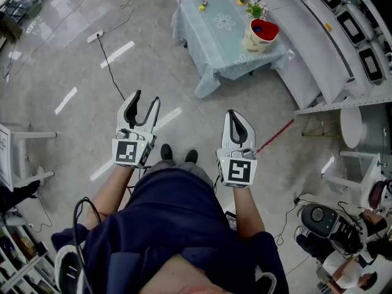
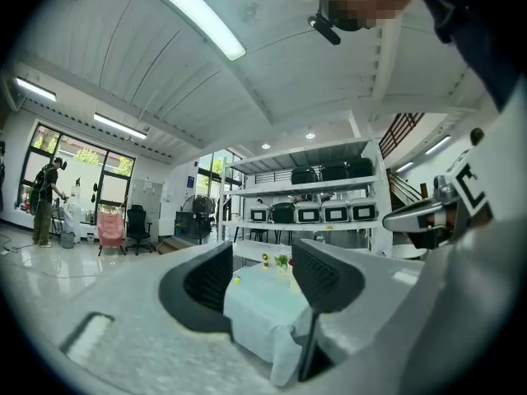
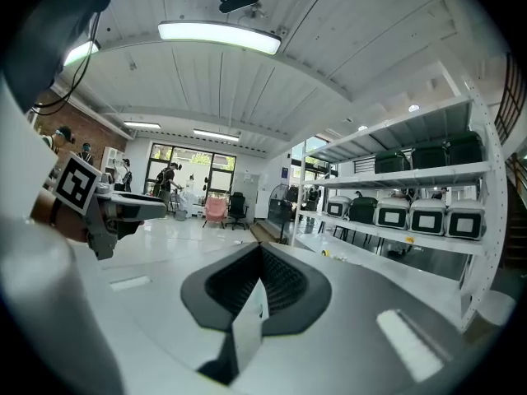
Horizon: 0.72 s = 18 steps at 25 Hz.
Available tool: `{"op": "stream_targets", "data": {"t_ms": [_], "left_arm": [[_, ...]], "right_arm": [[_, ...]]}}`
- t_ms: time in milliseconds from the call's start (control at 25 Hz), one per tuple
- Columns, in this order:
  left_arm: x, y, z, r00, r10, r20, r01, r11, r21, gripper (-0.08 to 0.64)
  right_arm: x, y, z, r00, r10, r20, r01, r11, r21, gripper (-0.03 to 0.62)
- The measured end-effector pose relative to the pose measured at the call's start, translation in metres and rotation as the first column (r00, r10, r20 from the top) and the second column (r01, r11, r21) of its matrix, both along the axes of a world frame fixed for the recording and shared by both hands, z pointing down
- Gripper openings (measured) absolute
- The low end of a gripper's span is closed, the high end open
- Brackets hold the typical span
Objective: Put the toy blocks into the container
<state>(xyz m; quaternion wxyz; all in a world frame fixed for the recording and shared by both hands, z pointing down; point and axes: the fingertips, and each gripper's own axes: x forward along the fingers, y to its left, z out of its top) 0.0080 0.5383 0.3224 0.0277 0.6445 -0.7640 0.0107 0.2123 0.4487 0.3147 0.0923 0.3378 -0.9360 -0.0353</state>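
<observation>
My left gripper (image 1: 146, 100) jaws apart, empty; right gripper (image 1: 233, 116) jaws together, empty. Both above floor (image 1: 73, 54), well apart from tabletop (image 1: 217, 45). Container (image 1: 261, 37) and yellow toy block (image 1: 202, 7) sit there.

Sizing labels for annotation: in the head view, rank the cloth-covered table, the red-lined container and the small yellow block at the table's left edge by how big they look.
1. cloth-covered table, largest
2. red-lined container
3. yellow block, smallest
All stand about equally far away, so the order is safe.
</observation>
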Motion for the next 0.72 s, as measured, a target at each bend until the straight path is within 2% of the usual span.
{"op": "stream_targets", "data": {"t_ms": [200,360,520,720], "left_arm": [[0.001,-0.005,-0.002,1.0,0.003,0.008,-0.003,1.0,0.004,0.338],[0.003,-0.01,-0.019,0.998,0.054,0.027,-0.056,0.995,0.081,0.415],[0.003,-0.015,-0.021,0.996,0.085,0.024,-0.087,0.993,0.081,0.496],[-0.003,-0.021,-0.027,0.995,0.098,0.02,-0.1,0.992,0.076,0.522]], "right_arm": [[0.004,0.002,0.004,1.0,-0.025,-0.013,0.025,1.0,-0.007,0.0],[0.003,0.004,0.004,0.999,-0.037,-0.026,0.037,0.999,-0.012,0.0],[0.005,0.003,0.007,0.998,-0.052,-0.022,0.051,0.998,-0.023,0.0],[0.001,-0.001,0.005,0.998,-0.066,-0.018,0.065,0.997,-0.03,0.0]]}}
